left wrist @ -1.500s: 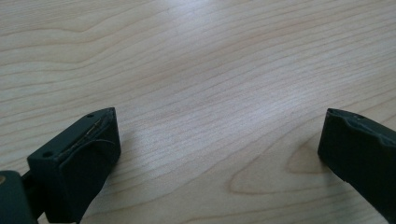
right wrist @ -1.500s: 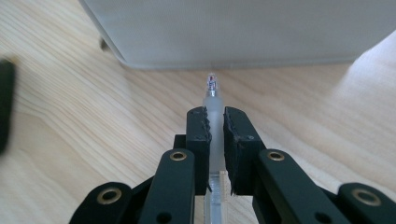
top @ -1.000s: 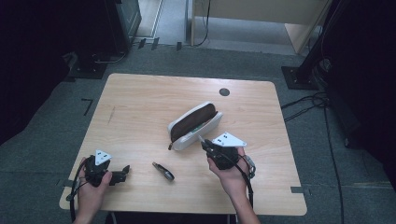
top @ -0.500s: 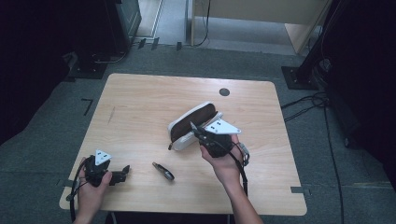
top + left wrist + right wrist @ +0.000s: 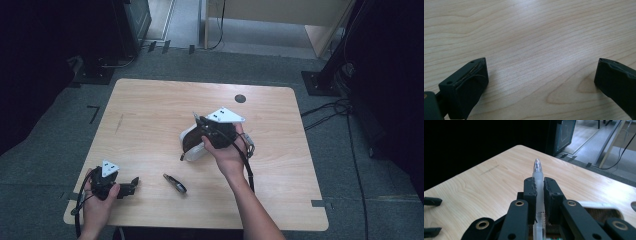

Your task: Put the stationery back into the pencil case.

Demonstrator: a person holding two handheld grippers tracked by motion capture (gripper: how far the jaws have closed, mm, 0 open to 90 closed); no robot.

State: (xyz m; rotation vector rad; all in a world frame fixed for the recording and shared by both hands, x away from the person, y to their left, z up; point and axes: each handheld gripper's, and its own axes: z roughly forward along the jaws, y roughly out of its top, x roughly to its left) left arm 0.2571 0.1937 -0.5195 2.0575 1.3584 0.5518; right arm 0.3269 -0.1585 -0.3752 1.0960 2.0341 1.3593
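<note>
Pen (image 5: 537,180) handling looks easy to judge: a slim, translucent plastic barrel, light and stiff, with a smooth round surface that could roll or slide between flat pads. The best hold is across the barrel near its middle, so neither end levers it out of line. The right gripper (image 5: 538,185) has just such a hold: its jaws stand narrow and clamp the barrel from both sides, and the tip pokes out past the fingers (image 5: 530,192), pointing away across the table (image 5: 486,187). The rest of the barrel runs back between the arms of the gripper.

From the high view the right gripper (image 5: 200,124) hangs above the middle of the table, over an open white case (image 5: 192,145) with a dark lining; the pen is too thin to make out there. A small dark object (image 5: 174,183) lies on the table nearer the person, apart from both hands.

The left gripper (image 5: 131,186) rests at the near left corner, its jaws wide with bare wood between them.
</note>
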